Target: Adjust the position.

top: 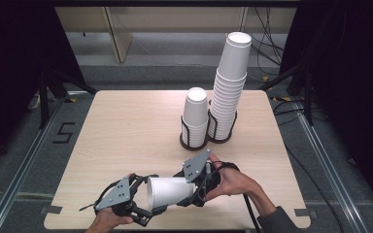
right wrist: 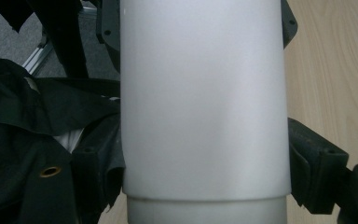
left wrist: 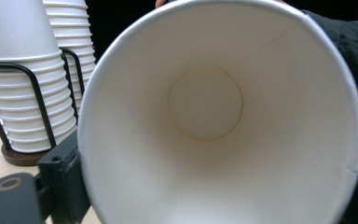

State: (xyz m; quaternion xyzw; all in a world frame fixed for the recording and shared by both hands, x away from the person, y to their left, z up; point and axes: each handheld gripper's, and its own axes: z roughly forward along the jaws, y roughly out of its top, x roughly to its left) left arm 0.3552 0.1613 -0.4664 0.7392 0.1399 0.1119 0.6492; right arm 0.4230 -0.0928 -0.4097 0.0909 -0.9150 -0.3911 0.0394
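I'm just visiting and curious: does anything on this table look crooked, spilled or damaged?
The tall stack of cups in the right-hand holder leans to the right near its top. The shorter stack beside it stands straight. The cup on its side between the two grippers is empty and looks undamaged. Nothing has spilled on the table.

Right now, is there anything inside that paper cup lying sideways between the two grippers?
Nothing: in the left gripper view the paper cup is empty down to its round bottom. The table beneath it is covered.

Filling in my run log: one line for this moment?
cup: sideways, over table | right gripper: shut on base | left gripper: at rim
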